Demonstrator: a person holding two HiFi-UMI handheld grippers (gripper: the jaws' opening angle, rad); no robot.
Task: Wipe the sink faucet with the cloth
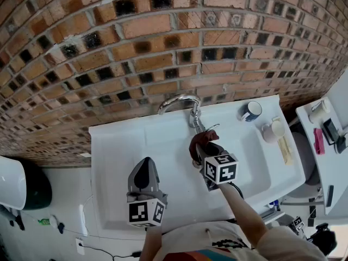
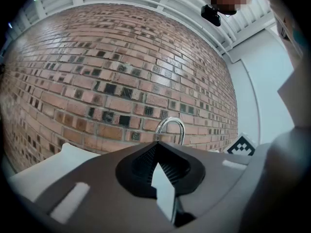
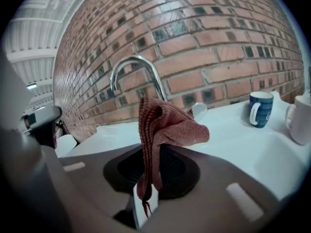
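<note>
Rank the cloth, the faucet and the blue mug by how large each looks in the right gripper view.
1. cloth, closest to the camera, so nearness inflates its size
2. faucet
3. blue mug, clearly the smallest

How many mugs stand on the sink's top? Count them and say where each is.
2. The blue mug stands right of the faucet, near the brick wall; the white mug stands beside it, closer to the sink's right edge. More may be hidden.
</note>
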